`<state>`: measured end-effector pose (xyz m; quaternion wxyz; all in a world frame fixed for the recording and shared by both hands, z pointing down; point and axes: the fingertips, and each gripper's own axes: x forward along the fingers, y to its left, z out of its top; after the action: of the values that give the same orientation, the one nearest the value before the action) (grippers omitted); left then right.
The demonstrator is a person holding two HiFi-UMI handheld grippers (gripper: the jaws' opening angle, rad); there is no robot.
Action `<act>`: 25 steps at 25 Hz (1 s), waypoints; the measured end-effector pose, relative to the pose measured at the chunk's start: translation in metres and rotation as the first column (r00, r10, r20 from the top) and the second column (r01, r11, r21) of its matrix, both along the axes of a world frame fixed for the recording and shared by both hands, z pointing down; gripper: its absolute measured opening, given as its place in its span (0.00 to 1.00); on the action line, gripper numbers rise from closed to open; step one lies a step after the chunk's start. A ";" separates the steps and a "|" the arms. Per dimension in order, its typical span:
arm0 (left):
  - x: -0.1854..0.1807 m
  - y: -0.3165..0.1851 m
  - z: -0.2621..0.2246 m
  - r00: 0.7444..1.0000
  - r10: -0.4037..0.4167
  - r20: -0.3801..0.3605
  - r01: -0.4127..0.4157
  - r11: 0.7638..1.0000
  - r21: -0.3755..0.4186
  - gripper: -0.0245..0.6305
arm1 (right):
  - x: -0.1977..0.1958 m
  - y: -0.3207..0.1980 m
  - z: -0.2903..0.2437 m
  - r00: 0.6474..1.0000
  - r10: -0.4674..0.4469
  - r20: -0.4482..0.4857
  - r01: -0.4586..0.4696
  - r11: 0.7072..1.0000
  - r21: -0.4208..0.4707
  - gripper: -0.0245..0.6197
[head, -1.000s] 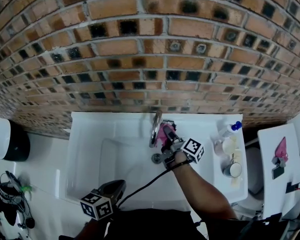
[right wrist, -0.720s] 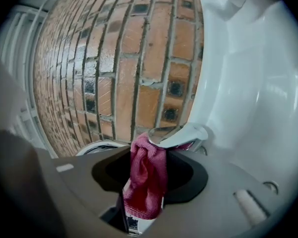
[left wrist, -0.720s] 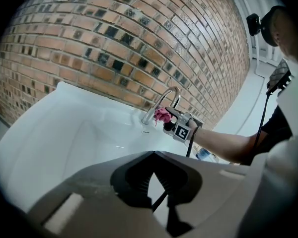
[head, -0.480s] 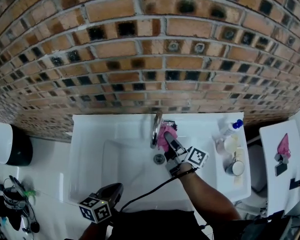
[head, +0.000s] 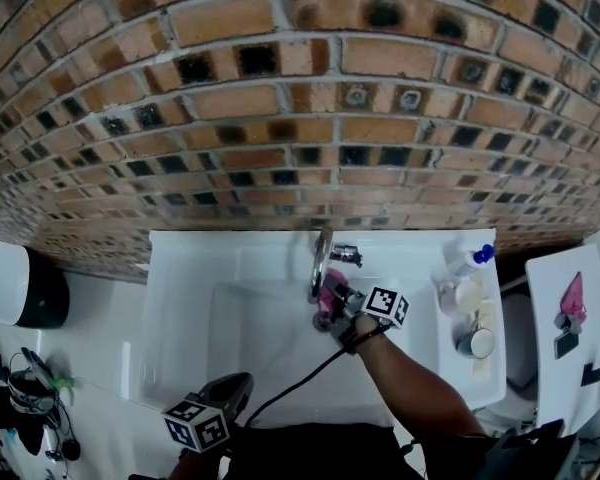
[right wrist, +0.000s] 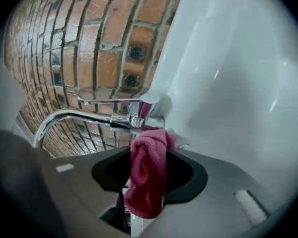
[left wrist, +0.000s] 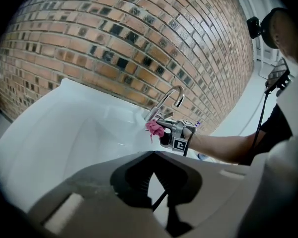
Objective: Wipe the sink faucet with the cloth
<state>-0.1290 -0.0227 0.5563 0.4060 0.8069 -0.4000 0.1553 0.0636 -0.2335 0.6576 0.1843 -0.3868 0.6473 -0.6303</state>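
Note:
A chrome faucet (head: 319, 256) stands at the back of the white sink (head: 180, 268), under the brick wall. My right gripper (head: 332, 300) is shut on a pink cloth (head: 330, 290), which is pressed against the right side of the faucet near its spout. In the right gripper view the cloth (right wrist: 148, 175) hangs folded between the jaws, its top touching the faucet body (right wrist: 137, 115) just below the lever. The left gripper view shows faucet (left wrist: 167, 99), cloth (left wrist: 154, 128) and right gripper (left wrist: 162, 131) from afar. My left gripper (head: 230, 383) hovers shut near the sink's front edge, holding nothing.
A bottle with a blue cap (head: 463, 261) and cups (head: 472, 341) stand on the sink's right ledge. A black and white bin (head: 15, 283) sits at the left. At the far right a white shelf (head: 570, 368) carries a pink item. The brick wall (head: 300, 118) rises close behind the faucet.
The right gripper has slid the cloth along the faucet, from beside its base toward me and the spout end. The left gripper has stayed low at the front edge.

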 end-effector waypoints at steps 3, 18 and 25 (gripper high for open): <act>-0.003 -0.003 -0.001 1.000 -0.018 0.003 0.018 1.000 -0.001 0.05 | -0.002 -0.012 -0.005 1.000 0.014 -0.006 -0.014 1.000 0.007 0.31; 0.012 -0.016 -0.008 1.000 0.003 -0.006 -0.003 1.000 0.021 0.05 | -0.009 -0.018 -0.095 0.990 -0.026 0.137 -0.015 0.957 0.291 0.31; 0.022 0.003 -0.007 1.000 -0.004 -0.014 0.004 1.000 0.017 0.05 | -0.005 -0.019 -0.153 0.959 -0.085 0.272 -0.036 0.912 0.409 0.31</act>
<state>-0.1066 -0.0199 0.5496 0.4021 0.8107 -0.3999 0.1454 0.0585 -0.2524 0.5044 0.3443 -0.2369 0.7366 -0.5318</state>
